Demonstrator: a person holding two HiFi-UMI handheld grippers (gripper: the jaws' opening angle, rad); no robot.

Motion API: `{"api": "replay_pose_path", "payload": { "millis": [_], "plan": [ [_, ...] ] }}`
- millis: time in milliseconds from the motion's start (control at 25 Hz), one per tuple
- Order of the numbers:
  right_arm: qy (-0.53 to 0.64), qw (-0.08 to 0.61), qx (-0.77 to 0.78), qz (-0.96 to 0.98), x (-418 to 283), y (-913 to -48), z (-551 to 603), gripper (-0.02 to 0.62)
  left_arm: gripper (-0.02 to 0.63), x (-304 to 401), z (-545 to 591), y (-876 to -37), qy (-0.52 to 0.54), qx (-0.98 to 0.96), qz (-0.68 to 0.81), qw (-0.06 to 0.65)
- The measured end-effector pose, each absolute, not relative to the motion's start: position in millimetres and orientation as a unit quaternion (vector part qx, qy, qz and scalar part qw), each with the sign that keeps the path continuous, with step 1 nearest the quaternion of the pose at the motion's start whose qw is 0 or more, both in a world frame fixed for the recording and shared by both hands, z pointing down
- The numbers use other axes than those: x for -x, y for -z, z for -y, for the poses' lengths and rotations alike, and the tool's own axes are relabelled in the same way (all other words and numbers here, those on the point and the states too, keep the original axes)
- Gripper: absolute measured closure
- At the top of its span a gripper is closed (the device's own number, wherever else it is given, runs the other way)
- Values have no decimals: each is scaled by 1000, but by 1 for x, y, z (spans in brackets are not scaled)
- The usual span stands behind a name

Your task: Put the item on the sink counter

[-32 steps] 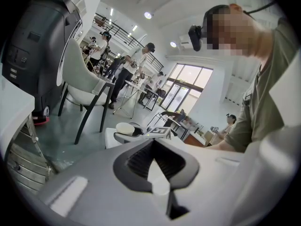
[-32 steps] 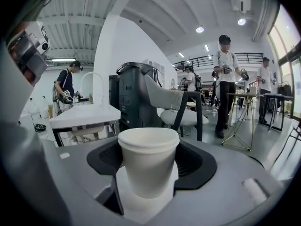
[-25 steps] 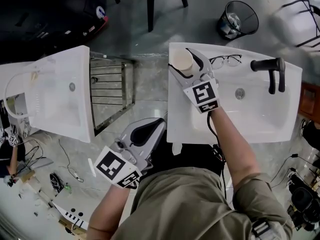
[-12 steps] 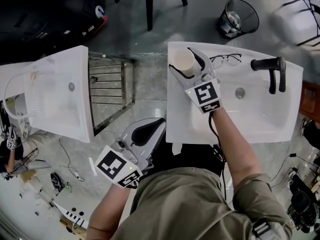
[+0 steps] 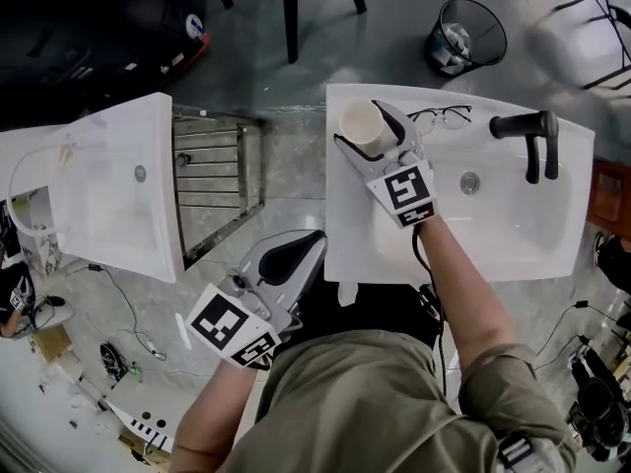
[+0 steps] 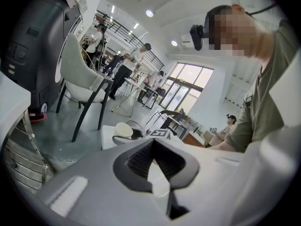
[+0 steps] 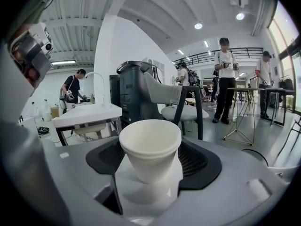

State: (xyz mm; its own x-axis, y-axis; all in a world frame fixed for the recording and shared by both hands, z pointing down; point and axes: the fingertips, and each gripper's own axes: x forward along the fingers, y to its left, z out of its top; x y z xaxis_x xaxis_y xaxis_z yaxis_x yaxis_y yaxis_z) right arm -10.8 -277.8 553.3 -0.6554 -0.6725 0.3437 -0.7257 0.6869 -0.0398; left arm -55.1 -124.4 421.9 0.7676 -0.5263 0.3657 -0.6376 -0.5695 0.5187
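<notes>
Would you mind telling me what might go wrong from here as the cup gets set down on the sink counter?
1. The right gripper holds the paper cup close to the back left corner of the sink counter. Released there, the light cup might tip off the edge.
2. The glasses lie just to the right of the cup, so the fingers could nudge them as they open.

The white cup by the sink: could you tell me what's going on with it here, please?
A person holds a gripper in each hand. The right gripper is shut on the white cup, upright over the far left corner of the sink counter, beside a pair of glasses; whether it has touched down is unclear. The left gripper is shut and empty, off the counter.
</notes>
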Motion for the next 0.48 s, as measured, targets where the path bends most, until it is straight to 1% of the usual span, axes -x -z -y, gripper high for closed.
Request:
{"api": "replay_pose_path", "payload": {
  "millis": [280, 480],
  "plan": [
    [-95, 149, -386, 906, 4, -547, 272, 259, 600, 51, 122, -416, -83, -887, 322, 320],
    [-104, 153, -382, 906, 6, -549, 266, 244, 600, 50, 119, -414, -82, -890, 317, 318]
  ]
}}
